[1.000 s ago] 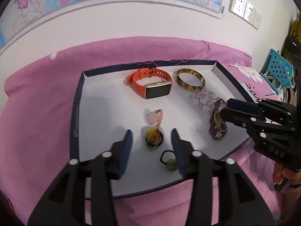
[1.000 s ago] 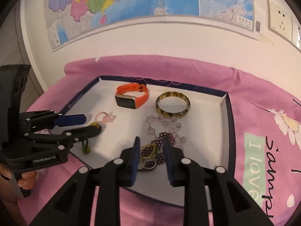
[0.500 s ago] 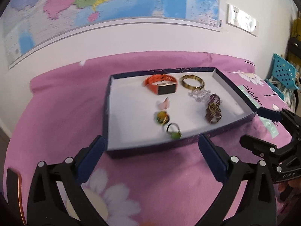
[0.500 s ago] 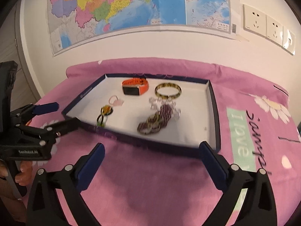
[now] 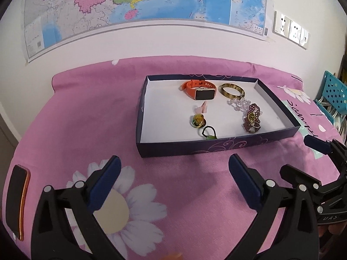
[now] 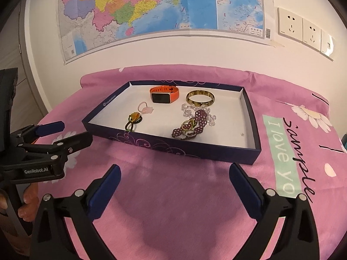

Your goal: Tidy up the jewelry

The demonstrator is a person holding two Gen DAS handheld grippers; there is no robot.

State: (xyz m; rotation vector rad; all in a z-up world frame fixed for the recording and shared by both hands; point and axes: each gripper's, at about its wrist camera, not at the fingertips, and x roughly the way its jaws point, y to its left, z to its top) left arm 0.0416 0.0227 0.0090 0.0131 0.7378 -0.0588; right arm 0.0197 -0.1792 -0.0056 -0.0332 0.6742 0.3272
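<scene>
A dark blue box tray [image 5: 216,148] [image 6: 173,146] lies on the pink cloth. It holds an orange watch [image 5: 199,89] [image 6: 164,94], a brown bangle [image 5: 232,90] [image 6: 200,98], a clear bead bracelet [image 5: 237,103], a purple bead bracelet [image 5: 251,118] [image 6: 192,125], a pink ring [image 5: 202,108] [image 6: 144,108], a yellow-stone ring [image 5: 197,120] [image 6: 135,117] and a green-stone ring [image 5: 209,133]. My left gripper [image 5: 174,171] is open and empty, in front of the tray. My right gripper [image 6: 174,178] is open and empty, also in front of it.
A black and orange phone [image 5: 16,201] lies on the cloth at the far left. A blue perforated basket [image 5: 333,96] stands at the right. A wall with a map [image 6: 160,6] and sockets [image 6: 300,29] is behind the table.
Both grippers have pulled back out of the tray toward me and opened wide. The jewelry in the tray has stayed where it lay.
</scene>
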